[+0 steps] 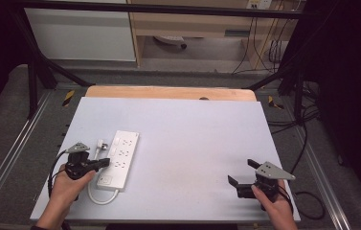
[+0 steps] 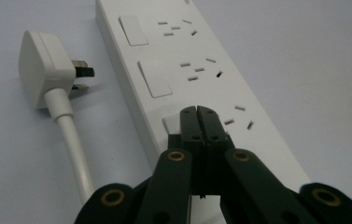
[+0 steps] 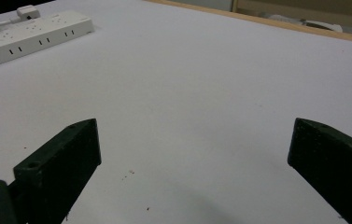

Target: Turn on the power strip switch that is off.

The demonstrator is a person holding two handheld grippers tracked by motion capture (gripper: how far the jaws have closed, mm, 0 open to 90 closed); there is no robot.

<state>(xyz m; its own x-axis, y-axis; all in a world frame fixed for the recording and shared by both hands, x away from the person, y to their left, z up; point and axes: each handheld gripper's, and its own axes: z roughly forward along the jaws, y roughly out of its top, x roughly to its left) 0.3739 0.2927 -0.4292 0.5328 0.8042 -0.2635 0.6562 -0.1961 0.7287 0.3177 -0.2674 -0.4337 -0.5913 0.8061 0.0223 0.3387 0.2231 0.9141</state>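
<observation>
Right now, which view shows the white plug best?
The left gripper view: the plug lies close and sharp on the table beside the power strip, prongs and cable clear. The high view shows it small left of the strip. The right gripper view catches a far, tiny corner of it.

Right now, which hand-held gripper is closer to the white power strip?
Left. The left hand-held gripper has its shut tips over the power strip; the right hand-held gripper hangs open far across the table.
</observation>
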